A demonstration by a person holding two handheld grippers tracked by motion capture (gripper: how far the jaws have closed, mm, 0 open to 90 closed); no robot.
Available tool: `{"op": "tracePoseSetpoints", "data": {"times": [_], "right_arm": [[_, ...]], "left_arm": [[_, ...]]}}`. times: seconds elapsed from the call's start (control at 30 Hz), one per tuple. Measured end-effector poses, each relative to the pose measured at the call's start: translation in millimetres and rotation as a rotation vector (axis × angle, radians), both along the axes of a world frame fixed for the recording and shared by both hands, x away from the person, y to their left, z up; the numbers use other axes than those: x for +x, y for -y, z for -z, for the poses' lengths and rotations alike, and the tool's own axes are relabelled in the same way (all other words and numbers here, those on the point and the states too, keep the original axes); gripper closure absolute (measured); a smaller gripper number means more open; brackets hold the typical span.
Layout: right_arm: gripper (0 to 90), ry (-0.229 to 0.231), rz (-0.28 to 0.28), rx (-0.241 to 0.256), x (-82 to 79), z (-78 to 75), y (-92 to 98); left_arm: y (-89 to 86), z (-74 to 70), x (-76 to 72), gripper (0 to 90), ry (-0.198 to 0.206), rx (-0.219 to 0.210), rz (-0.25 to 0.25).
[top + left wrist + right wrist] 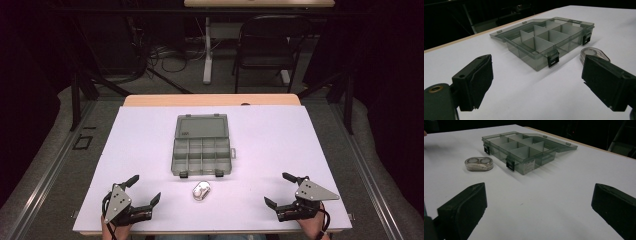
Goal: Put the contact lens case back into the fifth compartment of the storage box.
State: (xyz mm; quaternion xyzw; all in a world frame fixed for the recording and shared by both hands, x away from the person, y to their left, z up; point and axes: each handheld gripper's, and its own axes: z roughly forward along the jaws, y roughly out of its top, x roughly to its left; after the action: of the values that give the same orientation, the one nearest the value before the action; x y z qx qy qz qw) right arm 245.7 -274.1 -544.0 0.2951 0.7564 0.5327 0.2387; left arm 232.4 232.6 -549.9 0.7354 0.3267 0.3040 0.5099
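Two hand-held grippers sit at your near edge of the bench, one in each of your hands, and both are released with their jaws spread wide and nothing between them. Your left hand-held gripper rests at the near left corner; your right hand-held gripper rests at the near right corner, well apart from the other.

Between them, and slightly ahead of both, lies a small clear two-lobed case flat on the white surface. From your left hand-held gripper it is off to the right, partly hidden behind the right jaw in the left gripper view. From your right hand-held gripper it is ahead and to the left, clear of the jaws.

Just beyond that case sits a grey translucent compartment box, near it but not touching. Its lid is laid open flat on the far side, the divided compartments look empty, and two dark latches face you.
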Motion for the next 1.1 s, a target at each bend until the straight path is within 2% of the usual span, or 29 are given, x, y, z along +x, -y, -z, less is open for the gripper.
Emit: {"op": "tracePoseSetpoints", "data": {"times": [0.37,0.9,1.1], "right_arm": [[0.0,-0.003,-0.001,-0.007,0.4,0.4,0.1],[0.0,-0.019,0.002,-0.013,2.5,2.2,-0.7],[0.0,-0.019,0.006,-0.015,2.7,2.2,-0.3]], "left_arm": [[12.2,-2.5,-0.3,10.1,0.0,0.014,0.013],[31.0,-3.1,5.0,10.1,-0.05,0.025,0.036],[40.9,-2.6,8.0,10.0,-0.1,0.044,0.055]]}}
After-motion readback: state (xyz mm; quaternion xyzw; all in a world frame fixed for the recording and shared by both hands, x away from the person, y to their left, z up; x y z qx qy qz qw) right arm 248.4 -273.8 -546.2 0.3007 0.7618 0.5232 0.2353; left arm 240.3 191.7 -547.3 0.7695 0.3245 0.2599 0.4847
